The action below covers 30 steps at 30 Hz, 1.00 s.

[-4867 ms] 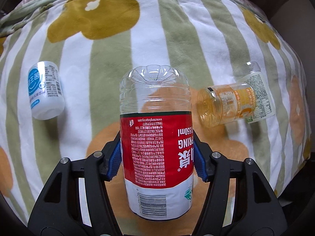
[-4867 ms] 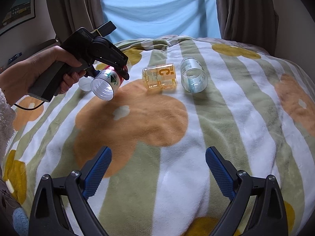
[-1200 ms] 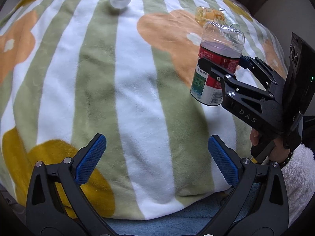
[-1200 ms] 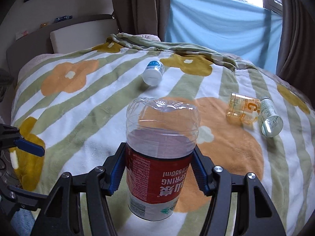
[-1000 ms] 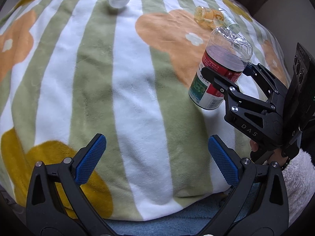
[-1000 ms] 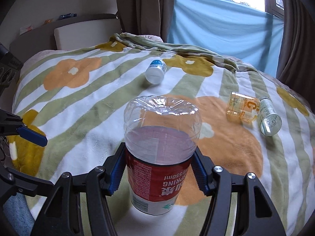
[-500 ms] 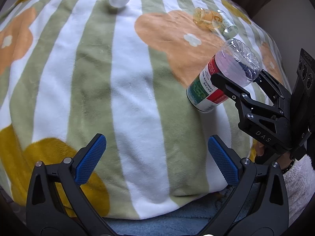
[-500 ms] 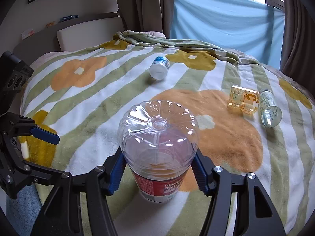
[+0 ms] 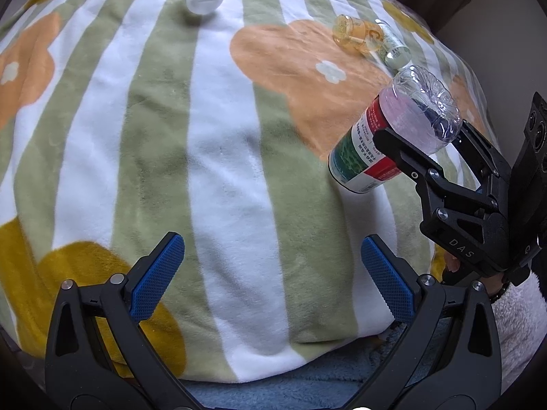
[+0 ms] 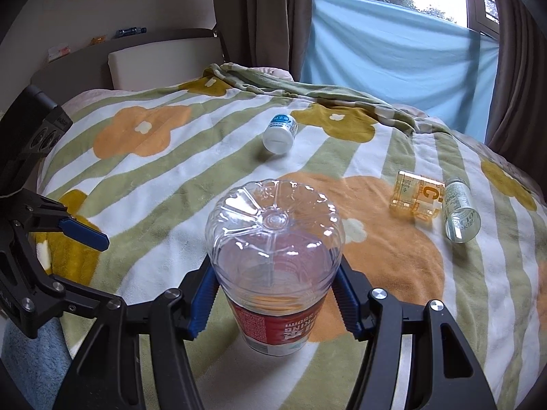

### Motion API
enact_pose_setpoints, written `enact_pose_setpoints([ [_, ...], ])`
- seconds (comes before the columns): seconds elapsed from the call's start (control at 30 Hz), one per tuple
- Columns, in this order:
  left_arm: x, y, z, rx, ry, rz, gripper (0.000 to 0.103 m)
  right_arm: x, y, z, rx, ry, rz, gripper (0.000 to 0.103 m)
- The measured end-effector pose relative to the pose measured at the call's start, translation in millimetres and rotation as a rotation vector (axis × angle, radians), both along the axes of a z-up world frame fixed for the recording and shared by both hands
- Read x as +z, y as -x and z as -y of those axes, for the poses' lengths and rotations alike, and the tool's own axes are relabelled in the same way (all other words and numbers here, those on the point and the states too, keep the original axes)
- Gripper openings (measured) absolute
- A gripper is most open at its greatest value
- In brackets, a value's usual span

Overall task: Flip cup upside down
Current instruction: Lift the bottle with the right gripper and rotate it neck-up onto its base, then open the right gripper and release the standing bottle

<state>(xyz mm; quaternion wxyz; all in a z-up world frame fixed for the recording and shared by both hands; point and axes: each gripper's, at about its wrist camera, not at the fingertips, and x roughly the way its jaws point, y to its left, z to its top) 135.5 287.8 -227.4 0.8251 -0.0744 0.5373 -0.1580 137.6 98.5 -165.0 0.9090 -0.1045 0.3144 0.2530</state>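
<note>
The cup is a cut-off clear plastic bottle with a red label. It is held upside down, closed base up and open rim down. My right gripper is shut on its labelled middle. In the left wrist view the cup leans a little, and its rim is at the striped blanket or just above it; contact is unclear. There the right gripper reaches in from the right. My left gripper is open and holds nothing, low over the blanket's front edge, left of the cup.
A white bottle lies farther back on the blanket. An amber bottle and a small clear bottle lie side by side at the right. A fluffy white sleeve is behind the right gripper. Blue fabric lies below the blanket's edge.
The cup went from my left gripper to my right. Over the last second the right gripper brought it down toward the blanket, base tipping toward me. The left gripper stayed open.
</note>
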Motion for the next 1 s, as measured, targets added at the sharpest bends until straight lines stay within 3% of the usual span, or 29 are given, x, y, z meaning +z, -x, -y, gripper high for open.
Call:
enact_pose_setpoints([
  [0.37, -0.8, 0.2, 1.0, 0.006, -0.010, 0.001, 0.103, -12.5, 2.1, 0.0, -0.003, 0.005, 0.017, 0.058],
  [0.47, -0.8, 0.1, 0.7, 0.004, -0.016, 0.003, 0.103, -12.6, 1.3, 1.1, -0.001, -0.008, 0.007, 0.072],
  [0.53, -0.8, 0.3, 1.0, 0.003, -0.023, 0.006, 0.103, -13.1, 0.2, 2.6, -0.012, -0.013, 0.000, 0.093],
  [0.8, 5.1, 6.2, 4.6, 0.003, -0.020, 0.028, 0.103, -12.1, 6.4, 4.3, 0.012, -0.024, 0.009, 0.103],
  [1.0, 35.1, 27.3, 2.8, 0.019, -0.026, 0.126, 0.103, 23.0, 25.8, 29.3, -0.051, -0.085, 0.023, 0.103],
])
